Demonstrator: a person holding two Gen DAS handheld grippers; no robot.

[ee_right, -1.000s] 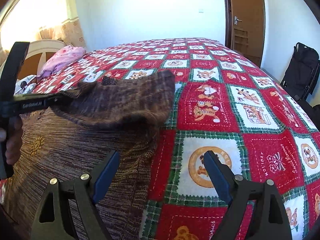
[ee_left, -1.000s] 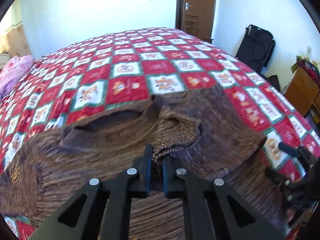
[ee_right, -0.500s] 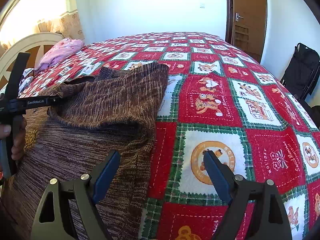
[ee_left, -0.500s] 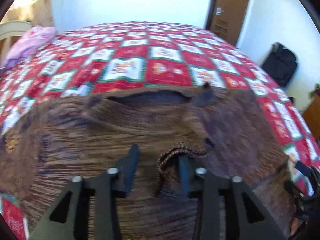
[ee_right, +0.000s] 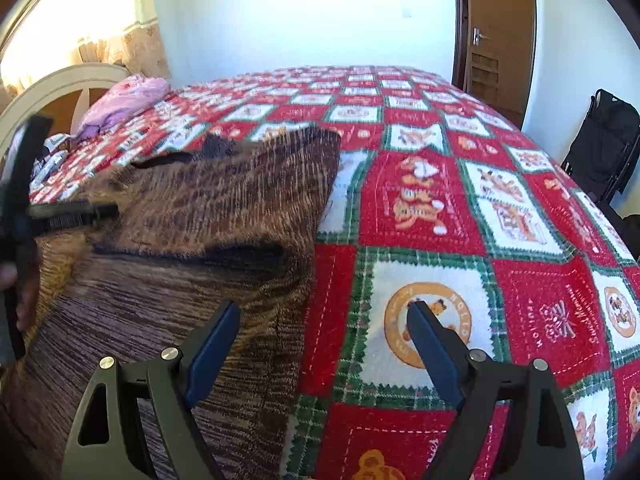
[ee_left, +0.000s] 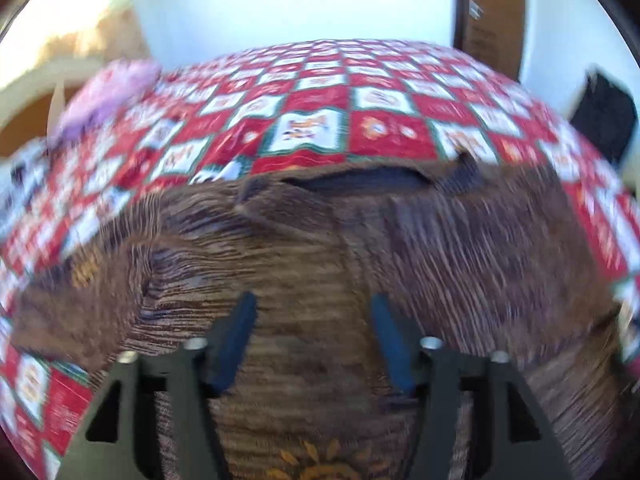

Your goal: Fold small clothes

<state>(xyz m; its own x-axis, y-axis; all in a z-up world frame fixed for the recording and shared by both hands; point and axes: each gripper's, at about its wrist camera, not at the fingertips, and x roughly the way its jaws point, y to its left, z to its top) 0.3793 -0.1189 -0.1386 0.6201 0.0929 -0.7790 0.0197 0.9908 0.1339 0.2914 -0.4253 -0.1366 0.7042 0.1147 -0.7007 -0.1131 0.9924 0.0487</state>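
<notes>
A brown knitted sweater (ee_left: 328, 248) lies spread on a bed covered with a red, white and green patchwork quilt (ee_right: 440, 216), filling the near left part of the right wrist view and most of the lower half of the left wrist view. The left tongs (ee_left: 314, 312) hover just above the sweater's body with their blue-padded fingers (ee_left: 236, 336) spread wide and nothing between them, so they are released; the left wrist view is blurred, and whether the tips touch the knit cannot be told. In that view the neckline opening (ee_left: 356, 180) shows as a dark slit at the far edge of the garment, and an orange sun-like motif (ee_left: 320, 464) sits on the fabric at the bottom of the frame. The right tongs (ee_right: 324, 312) are also released, jaws wide apart: the left finger (ee_right: 216, 344) stands over the sweater's right edge and the right finger over a white quilt square with a round orange emblem (ee_right: 428, 324). One sleeve is folded across the chest, its cuff side ending in a dark fold line (ee_right: 192, 252). The left tongs show at the left border of the right wrist view (ee_right: 60, 216), with a bit of the person's hand (ee_right: 24, 300) below them. A pink garment (ee_right: 124, 100) lies near the headboard (ee_right: 52, 84), well apart from the sweater. A black bag (ee_right: 604, 148) stands by the wall next to a wooden door (ee_right: 496, 32).
</notes>
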